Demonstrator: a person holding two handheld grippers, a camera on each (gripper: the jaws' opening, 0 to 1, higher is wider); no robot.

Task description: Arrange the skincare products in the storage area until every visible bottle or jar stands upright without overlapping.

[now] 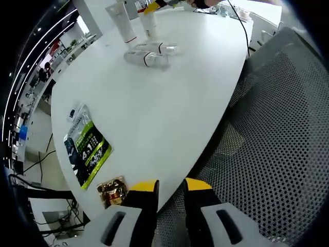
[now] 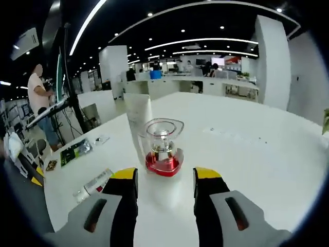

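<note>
Bottle [image 2: 163, 150], red-based and upright on the table [image 2: 247, 154], stands straight ahead of the open, empty right gripper [image 2: 166, 181]; the left gripper [image 1: 170, 191], open too, hangs off the table's edge.

White table [image 1: 169, 103] carries two standing tubes [image 1: 123, 23], lying bottles [image 1: 146, 58], packets [image 1: 86, 145].

"4.1" in large figures on the green-and-black packet [image 1: 87, 149]; other print unreadable.
</note>
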